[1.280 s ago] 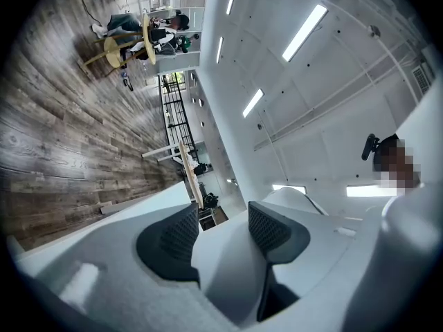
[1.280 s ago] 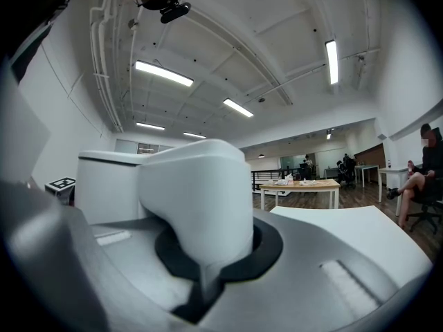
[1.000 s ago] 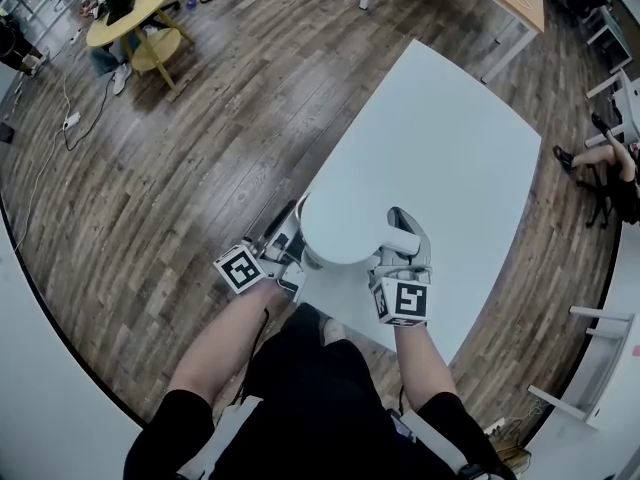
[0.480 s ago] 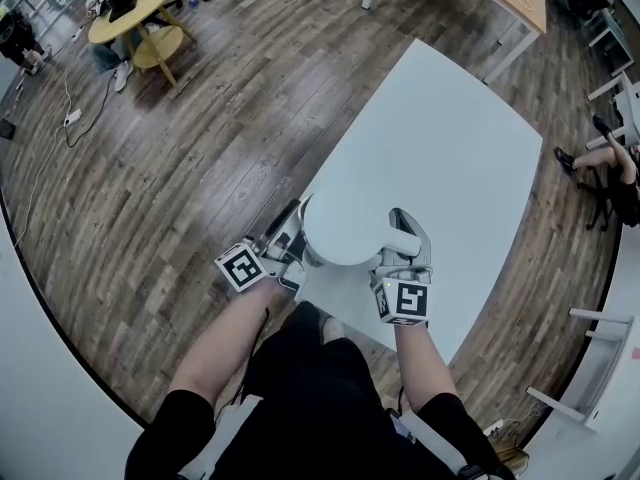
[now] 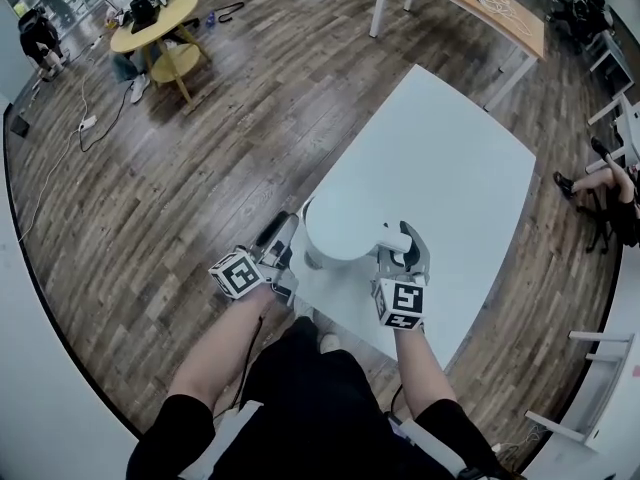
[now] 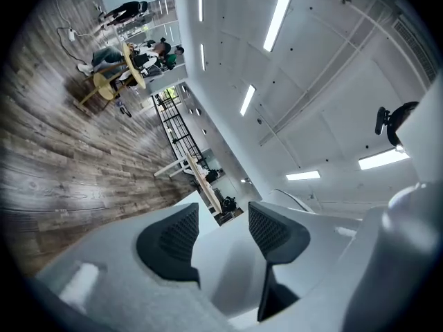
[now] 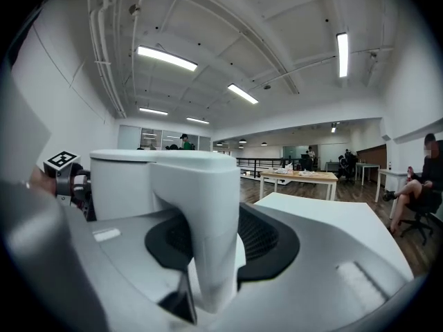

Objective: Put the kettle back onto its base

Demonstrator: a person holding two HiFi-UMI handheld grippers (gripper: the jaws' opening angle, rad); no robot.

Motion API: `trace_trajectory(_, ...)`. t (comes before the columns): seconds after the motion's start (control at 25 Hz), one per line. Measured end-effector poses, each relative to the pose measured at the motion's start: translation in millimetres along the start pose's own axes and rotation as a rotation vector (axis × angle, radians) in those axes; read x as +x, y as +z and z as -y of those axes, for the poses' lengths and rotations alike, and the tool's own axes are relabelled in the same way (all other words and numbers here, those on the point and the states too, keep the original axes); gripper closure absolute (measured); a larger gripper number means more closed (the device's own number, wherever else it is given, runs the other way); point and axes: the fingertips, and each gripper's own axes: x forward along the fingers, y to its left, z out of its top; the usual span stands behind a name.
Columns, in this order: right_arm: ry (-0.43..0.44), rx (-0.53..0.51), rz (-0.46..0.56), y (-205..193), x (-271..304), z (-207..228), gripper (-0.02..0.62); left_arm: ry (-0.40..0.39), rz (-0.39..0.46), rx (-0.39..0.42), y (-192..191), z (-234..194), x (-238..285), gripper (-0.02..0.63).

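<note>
A white kettle (image 5: 345, 230) stands at the near edge of the white table (image 5: 440, 158); its lid hides whatever is under it, so no base shows. My right gripper (image 5: 403, 255) is at the kettle's handle (image 5: 400, 240). In the right gripper view the handle (image 7: 208, 213) stands upright between the jaws of the right gripper (image 7: 221, 244), which are opening, and a gap shows on the right pad's side. My left gripper (image 5: 285, 245) sits beside the kettle's left side. In the left gripper view the left gripper (image 6: 221, 234) is open with nothing between its pads.
The table's near edge runs just under both grippers, with wooden floor (image 5: 200, 168) to the left. A yellow round table (image 5: 155, 23) with people stands far off at the top left. A wooden desk (image 5: 480, 3) is at the top right, and a seated person's legs (image 5: 600, 163) at the right.
The kettle and both grippers stay in nearly the same place at the table's near edge. The left gripper's marker cube has tilted a little.
</note>
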Motion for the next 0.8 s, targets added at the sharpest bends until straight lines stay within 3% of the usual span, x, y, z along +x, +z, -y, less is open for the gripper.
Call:
trace_trajectory(0.32,0.077,-0.023,0.011,-2.6,-37.8,-1.4,0.424,0.055,0.034,0.125,0.2,14.4,-44.3,0.388)
trace_trajectory(0.52,0.110,0.001,0.070,12.1,-75.3,4.1,0.482,0.185,0.001,0.388,-17.4,31.3,-67.4,0.388)
trace_trajectory(0.8,0.139,0.024,0.126,25.1,-123.6,8.1,0.560,0.132,-0.009,0.563,-35.8,86.1,-96.8,0.388)
